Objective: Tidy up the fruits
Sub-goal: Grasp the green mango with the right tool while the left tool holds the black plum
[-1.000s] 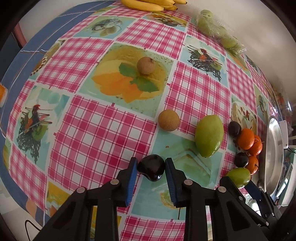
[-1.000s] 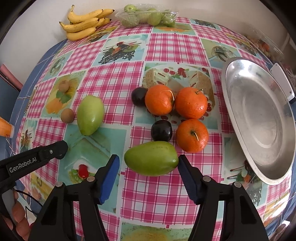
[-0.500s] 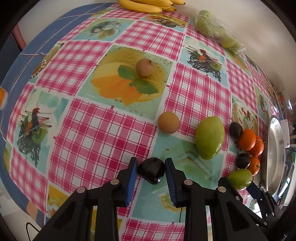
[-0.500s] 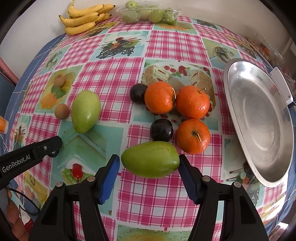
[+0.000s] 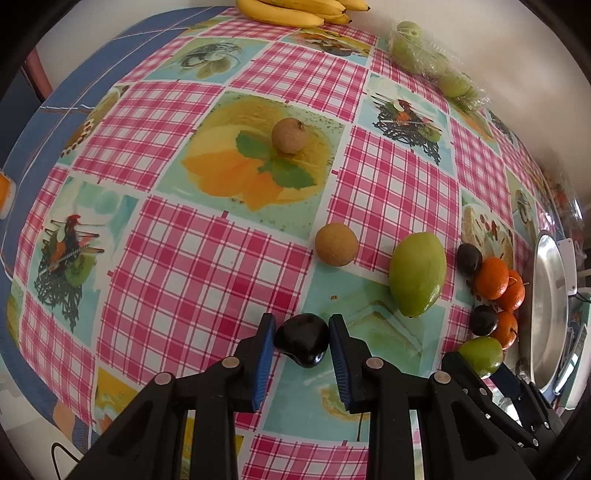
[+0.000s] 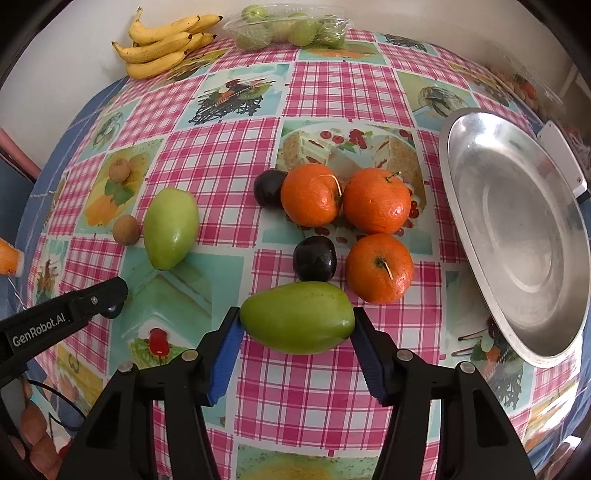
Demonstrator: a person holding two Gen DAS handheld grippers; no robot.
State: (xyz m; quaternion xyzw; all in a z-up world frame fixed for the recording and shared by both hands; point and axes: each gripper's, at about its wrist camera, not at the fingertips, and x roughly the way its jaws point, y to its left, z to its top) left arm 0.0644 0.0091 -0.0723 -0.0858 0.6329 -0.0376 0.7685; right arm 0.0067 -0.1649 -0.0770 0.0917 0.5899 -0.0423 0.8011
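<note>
My left gripper [image 5: 302, 341] is shut on a dark plum [image 5: 303, 342], held just above the tablecloth. My right gripper [image 6: 297, 325] is shut on a green mango [image 6: 297, 317] lying sideways between its blue pads. Beyond it lie three oranges [image 6: 376, 205], two more dark plums [image 6: 314, 258] and a second green mango [image 6: 170, 227]. Two small brown round fruits [image 5: 336, 244] lie on the cloth left of that mango. The left gripper's arm [image 6: 70, 314] shows at the left edge of the right wrist view.
A metal tray [image 6: 517, 229] stands at the right of the table. A bunch of bananas [image 6: 166, 40] and a clear pack of green fruits [image 6: 291, 26] lie at the back by the wall. The checked tablecloth [image 5: 207, 266] covers the table.
Both grippers have lifted slightly with their fruit and the views have shifted a little. The grips are unchanged.
</note>
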